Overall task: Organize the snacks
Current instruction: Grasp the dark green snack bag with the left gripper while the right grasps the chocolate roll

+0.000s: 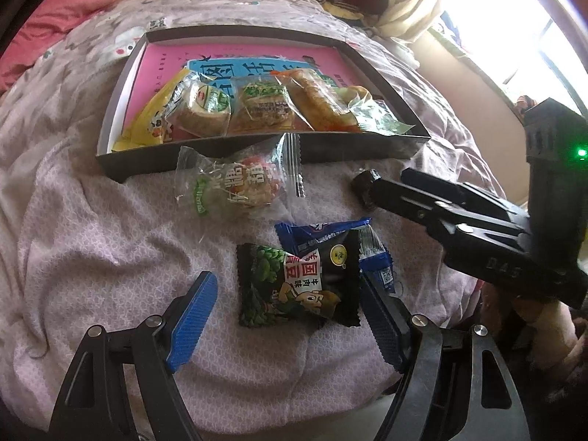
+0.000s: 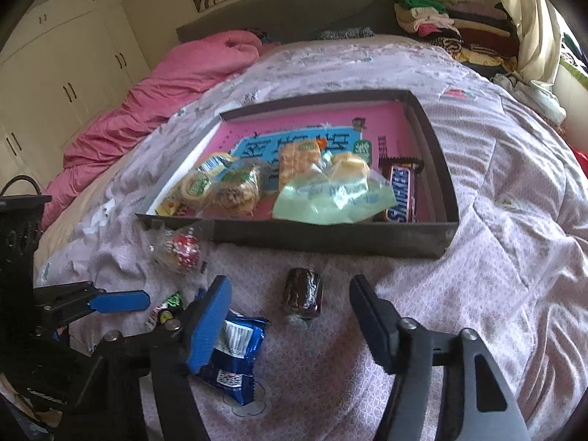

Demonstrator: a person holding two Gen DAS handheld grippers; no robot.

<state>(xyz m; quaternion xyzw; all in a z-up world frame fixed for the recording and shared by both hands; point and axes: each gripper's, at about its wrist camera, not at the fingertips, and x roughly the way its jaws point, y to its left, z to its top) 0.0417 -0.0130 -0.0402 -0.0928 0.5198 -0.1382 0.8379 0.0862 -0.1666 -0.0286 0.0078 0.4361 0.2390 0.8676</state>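
On the lilac bedspread a black-and-green snack packet (image 1: 297,286) lies between the blue pads of my left gripper (image 1: 286,283), which is open and not pressing it. A blue packet (image 1: 323,233) is tucked under its far edge. My right gripper (image 2: 290,283) is open, its fingers either side of a small dark brown wrapped candy (image 2: 303,296) without touching it; the left wrist view shows the same candy (image 1: 364,187) at those fingertips. A clear-wrapped red snack (image 1: 242,180) lies just in front of the dark tray (image 1: 257,154).
The tray (image 2: 330,235) has a pink book as its floor and holds several wrapped pastries and a Snickers bar (image 2: 402,194) at its right side. A pink quilt (image 2: 176,84) lies at the far left, and folded clothes (image 2: 441,18) are stacked at the headboard.
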